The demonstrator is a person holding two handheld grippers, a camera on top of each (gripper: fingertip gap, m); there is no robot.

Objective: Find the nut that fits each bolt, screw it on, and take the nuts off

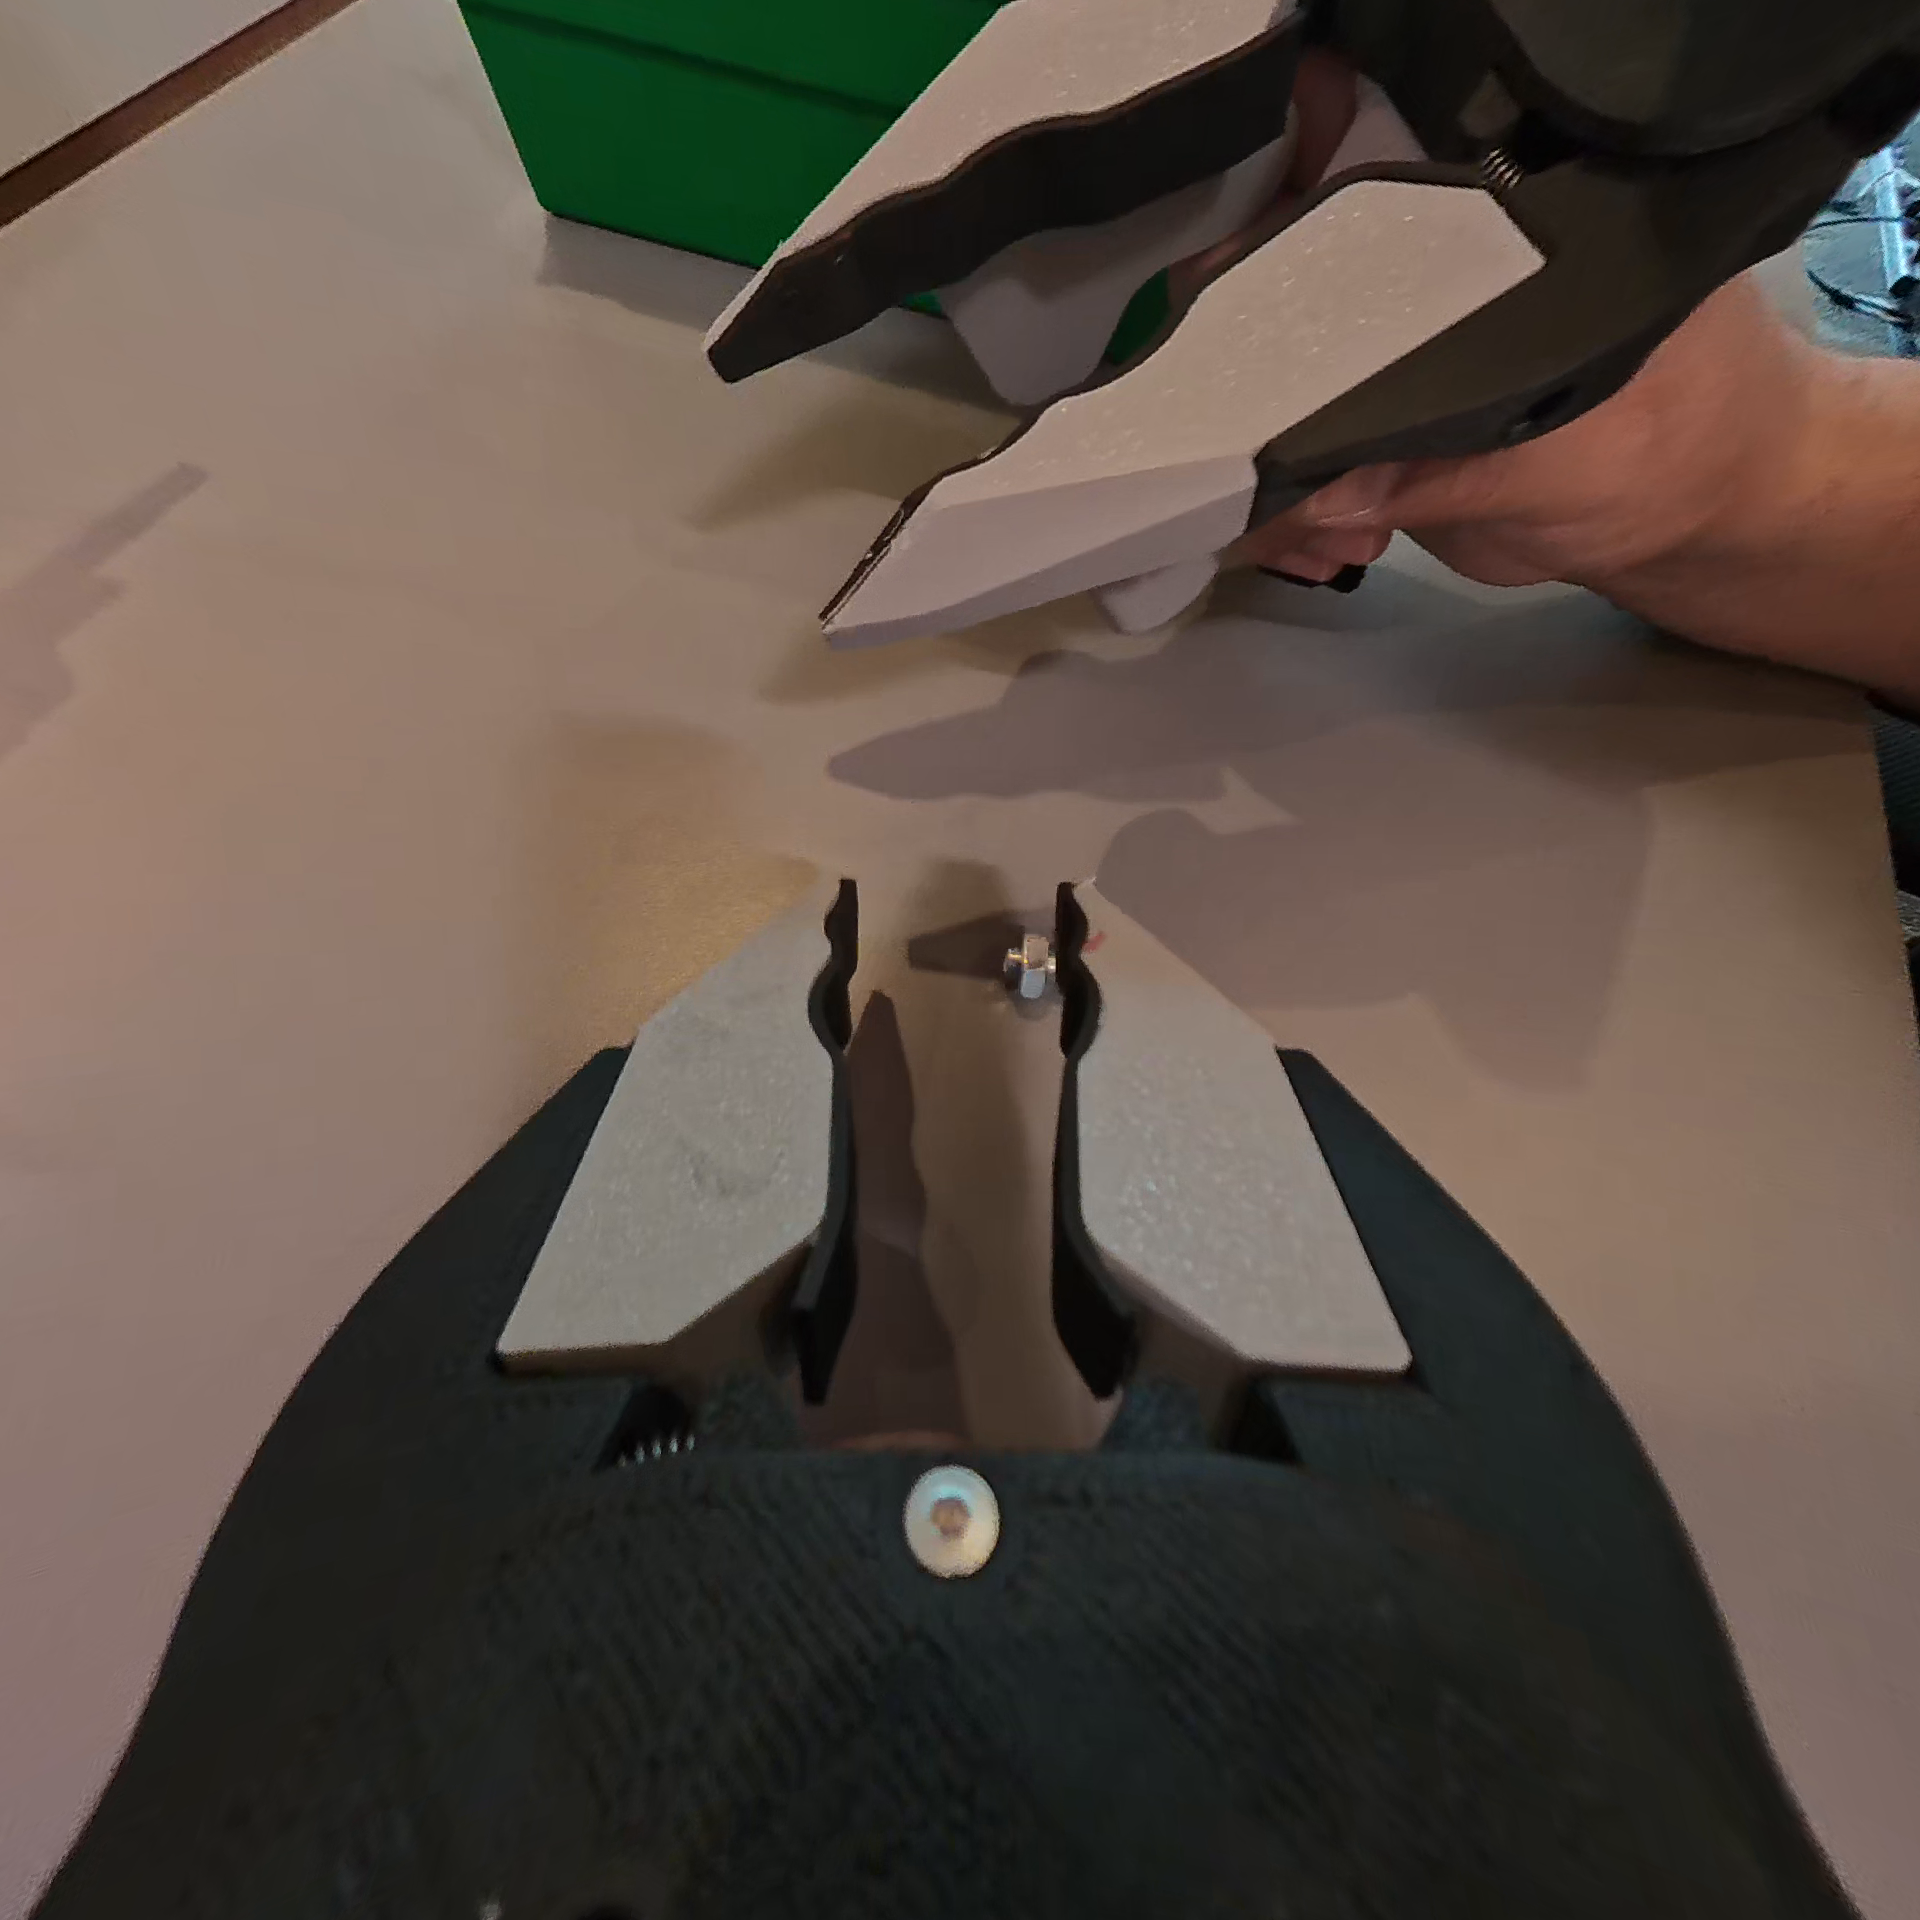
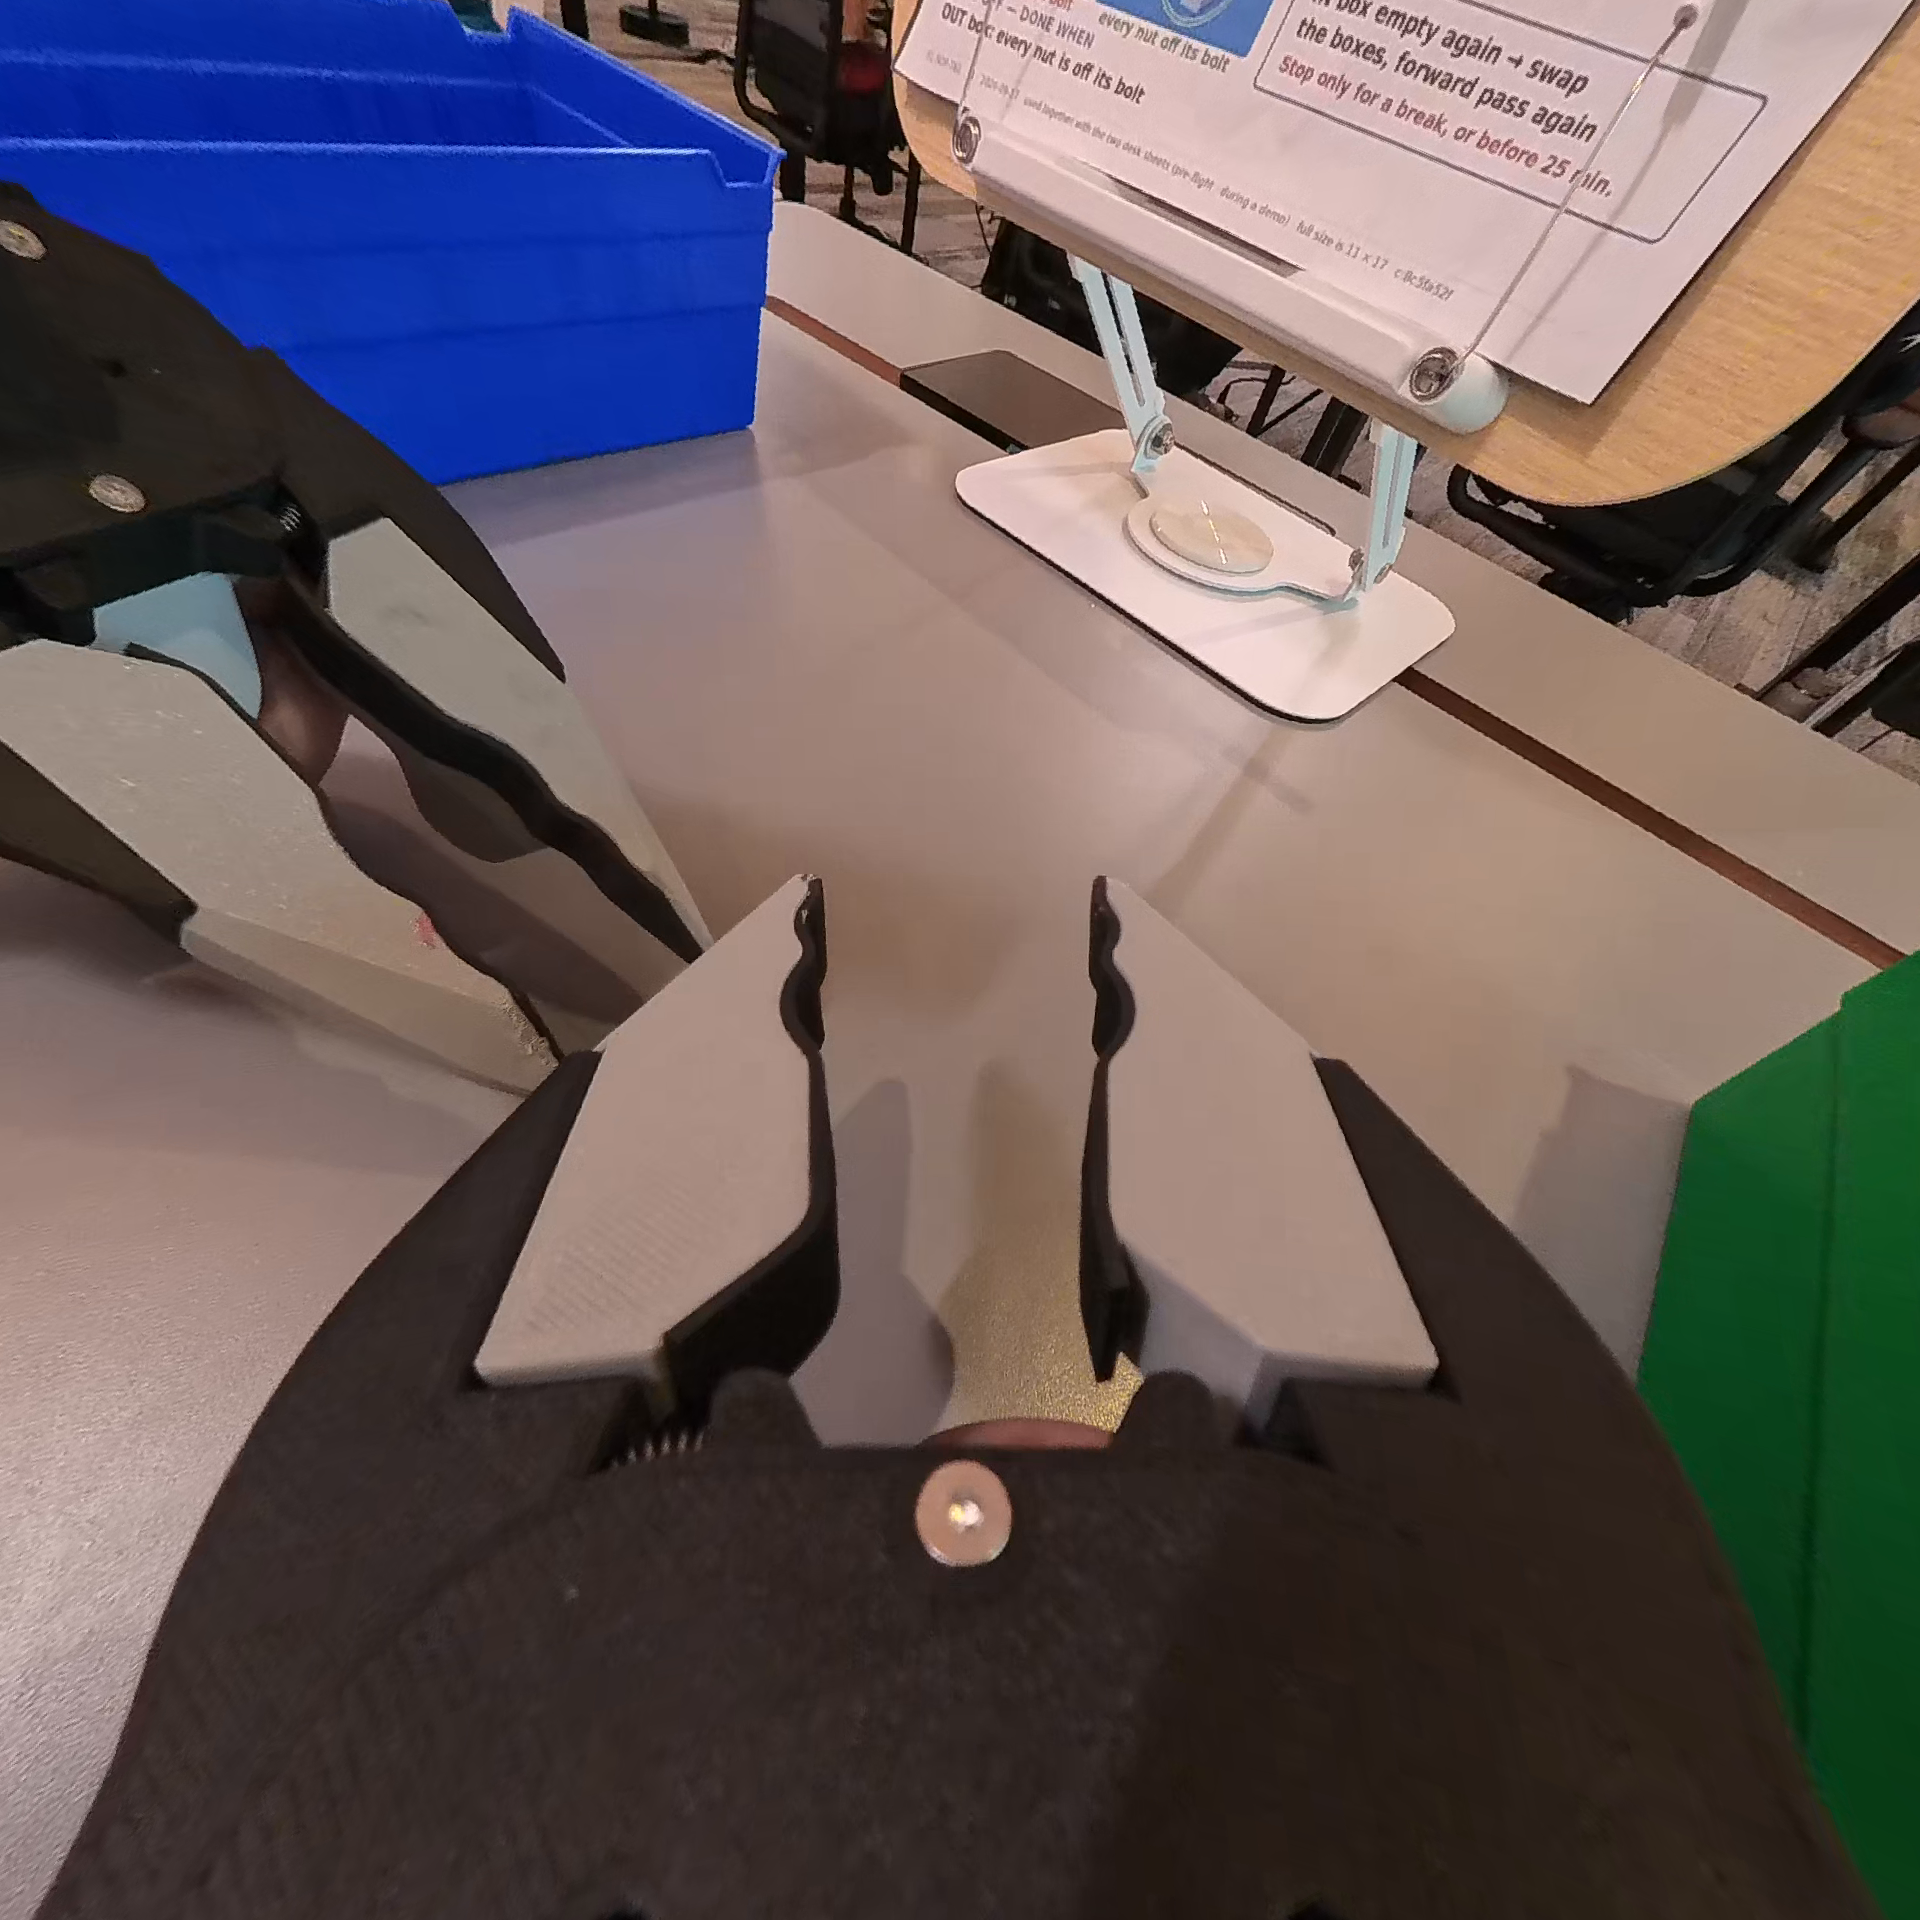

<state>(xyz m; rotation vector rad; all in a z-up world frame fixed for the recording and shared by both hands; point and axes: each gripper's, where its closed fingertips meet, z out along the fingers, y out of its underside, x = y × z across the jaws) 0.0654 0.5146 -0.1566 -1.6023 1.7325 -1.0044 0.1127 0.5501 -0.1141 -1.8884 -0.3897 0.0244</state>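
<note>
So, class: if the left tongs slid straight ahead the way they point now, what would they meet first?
Probably the small metal nut lying on the table between the open left tongs, close to the right-hand fingertip.

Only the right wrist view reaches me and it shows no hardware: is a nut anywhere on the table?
Observer: Yes. A small silver hex nut lies on the beige table, between the left tool's fingertips.
Operator: Gripped?
Observer: No. The jaws stand open, and the nut sits close beside one finger.
Operator: Where is my right tool from there?
Observer: The right tool hangs open beyond the nut, above the table.
</note>
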